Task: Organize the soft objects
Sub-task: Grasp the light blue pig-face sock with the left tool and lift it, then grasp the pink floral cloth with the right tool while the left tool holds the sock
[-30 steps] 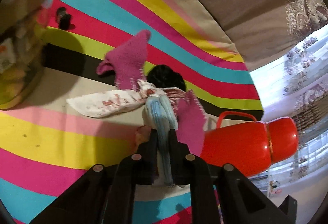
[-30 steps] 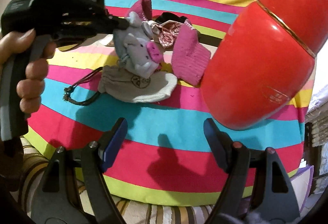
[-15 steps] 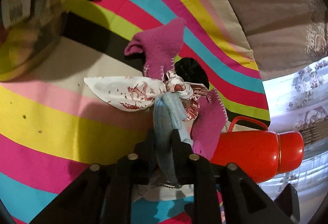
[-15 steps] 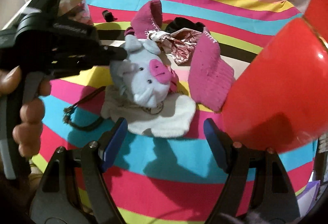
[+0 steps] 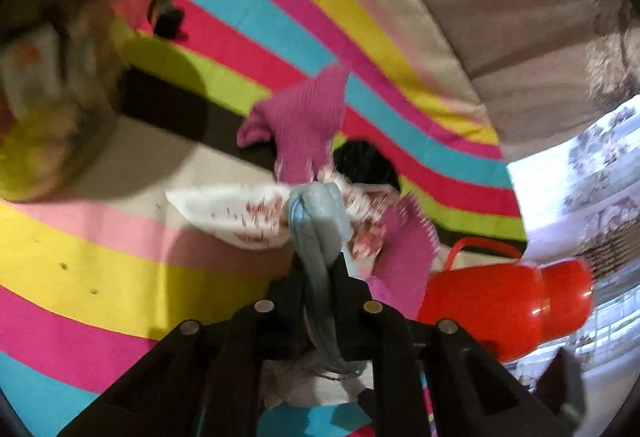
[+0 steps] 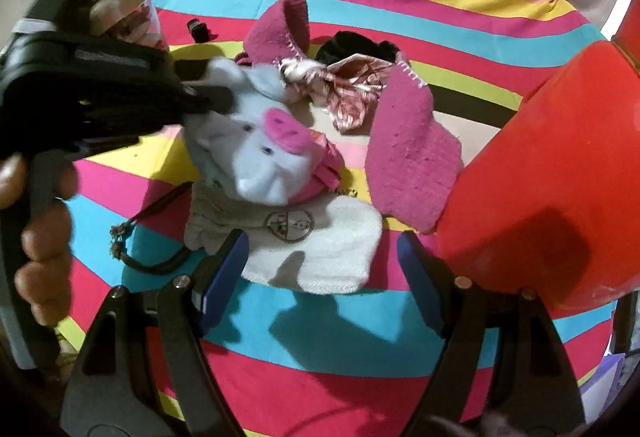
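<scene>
On the striped tabletop there are one grey pig plush, two pink knitted mittens, one white drawstring pouch, one patterned scarf, one black cloth, one red thermos and two claws.

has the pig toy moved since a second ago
Yes. In the right wrist view the pig toy, held in the left tongs, has come down toward the white pouch on the striped cloth and now overlaps its top edge.
</scene>
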`<state>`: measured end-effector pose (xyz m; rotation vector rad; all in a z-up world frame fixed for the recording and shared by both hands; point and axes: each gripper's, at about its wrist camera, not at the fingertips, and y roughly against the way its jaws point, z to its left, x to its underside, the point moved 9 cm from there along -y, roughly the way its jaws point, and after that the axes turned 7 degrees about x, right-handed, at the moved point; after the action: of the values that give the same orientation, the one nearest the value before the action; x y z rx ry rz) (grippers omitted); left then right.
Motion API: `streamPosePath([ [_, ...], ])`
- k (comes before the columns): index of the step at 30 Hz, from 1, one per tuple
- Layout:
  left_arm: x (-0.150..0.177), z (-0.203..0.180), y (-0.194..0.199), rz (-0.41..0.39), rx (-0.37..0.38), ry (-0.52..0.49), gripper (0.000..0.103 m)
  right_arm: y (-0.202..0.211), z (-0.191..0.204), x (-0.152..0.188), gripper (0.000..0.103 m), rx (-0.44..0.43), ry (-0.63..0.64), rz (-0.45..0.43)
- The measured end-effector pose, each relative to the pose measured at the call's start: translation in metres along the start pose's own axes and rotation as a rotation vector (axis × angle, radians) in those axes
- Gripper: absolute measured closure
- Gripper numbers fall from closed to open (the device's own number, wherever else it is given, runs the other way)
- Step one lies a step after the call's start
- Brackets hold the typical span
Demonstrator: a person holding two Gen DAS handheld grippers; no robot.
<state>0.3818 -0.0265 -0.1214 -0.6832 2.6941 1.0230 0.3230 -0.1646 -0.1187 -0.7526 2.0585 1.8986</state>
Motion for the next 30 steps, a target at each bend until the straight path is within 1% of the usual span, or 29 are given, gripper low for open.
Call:
streamPosePath([
  [4,-0.011,-0.002,0.020,-0.053,0.014,0.008,0.090,0.001,0.003,-0.007,0.024,-0.004,0.001,-0.008],
  [9,-0.014,0.003,0.030,-0.074,0.006,0.007,0.091,-0.006,0.013,-0.021,0.024,-0.023,-0.003,-0.012],
  [15,-0.019,-0.006,0.039,-0.109,-0.029,-0.053,0.092,-0.034,0.027,-0.035,0.024,-0.059,-0.011,0.029],
  [21,-0.019,-0.005,0.039,-0.114,-0.034,-0.067,0.092,-0.061,0.034,-0.046,0.024,-0.065,-0.011,0.059],
  [23,-0.019,-0.004,0.039,-0.114,-0.035,-0.068,0.092,-0.071,0.034,-0.045,0.024,-0.050,-0.003,0.070],
  [24,-0.018,-0.004,0.039,-0.114,-0.035,-0.068,0.092,-0.073,0.033,-0.045,0.028,-0.048,-0.004,0.072],
  [25,-0.019,-0.004,0.041,-0.116,-0.035,-0.069,0.092,-0.072,0.033,-0.046,0.031,-0.033,0.006,0.056],
  [27,-0.018,-0.005,0.042,-0.119,-0.033,-0.069,0.092,-0.071,0.033,-0.046,0.033,-0.036,0.012,0.050],
  [29,-0.017,-0.007,0.045,-0.122,-0.030,-0.071,0.092,-0.065,0.030,-0.046,0.038,-0.044,-0.006,0.034],
  [30,-0.017,-0.008,0.046,-0.124,-0.028,-0.072,0.092,-0.060,0.029,-0.046,0.049,-0.045,-0.008,0.024],
])
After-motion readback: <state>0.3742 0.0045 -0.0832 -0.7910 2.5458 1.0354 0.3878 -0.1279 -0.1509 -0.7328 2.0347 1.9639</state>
